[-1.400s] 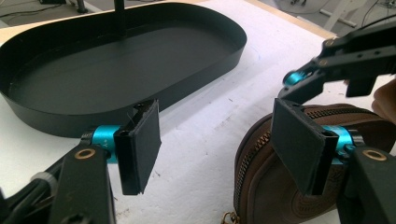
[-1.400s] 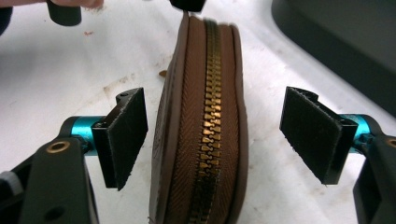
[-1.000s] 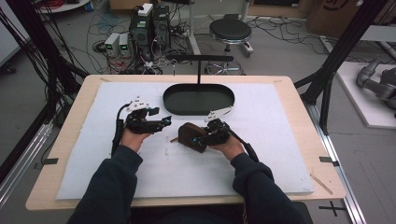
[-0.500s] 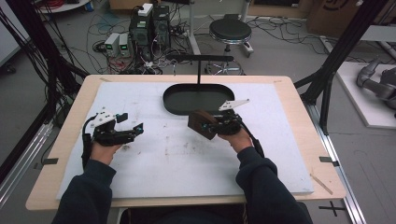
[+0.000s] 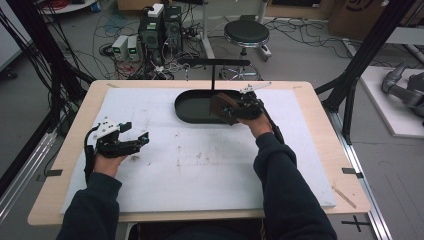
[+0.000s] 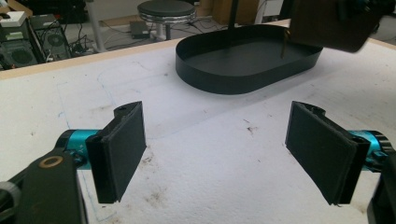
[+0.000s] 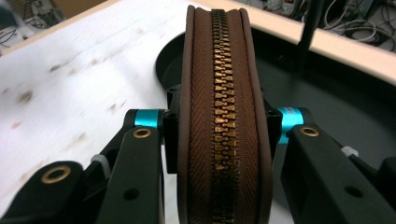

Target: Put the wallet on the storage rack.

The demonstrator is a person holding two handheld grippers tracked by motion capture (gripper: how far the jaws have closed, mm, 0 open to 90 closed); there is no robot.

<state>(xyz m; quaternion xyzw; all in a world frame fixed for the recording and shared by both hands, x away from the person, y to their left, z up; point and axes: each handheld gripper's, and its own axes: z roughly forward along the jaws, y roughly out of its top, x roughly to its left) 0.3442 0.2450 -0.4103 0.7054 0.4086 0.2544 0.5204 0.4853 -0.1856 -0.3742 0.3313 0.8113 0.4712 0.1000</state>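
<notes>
Right gripper view: right claw (image 7: 217, 126) clamps brown pouch (image 7: 219, 93), ends cropped; left claw (image 6: 224, 149) apart.

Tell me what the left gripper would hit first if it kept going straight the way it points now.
The left gripper, jaws open and empty, faces across bare white mat toward the black oval tray. The tray's near wall looks like first contact, though depth is uncertain.
</notes>
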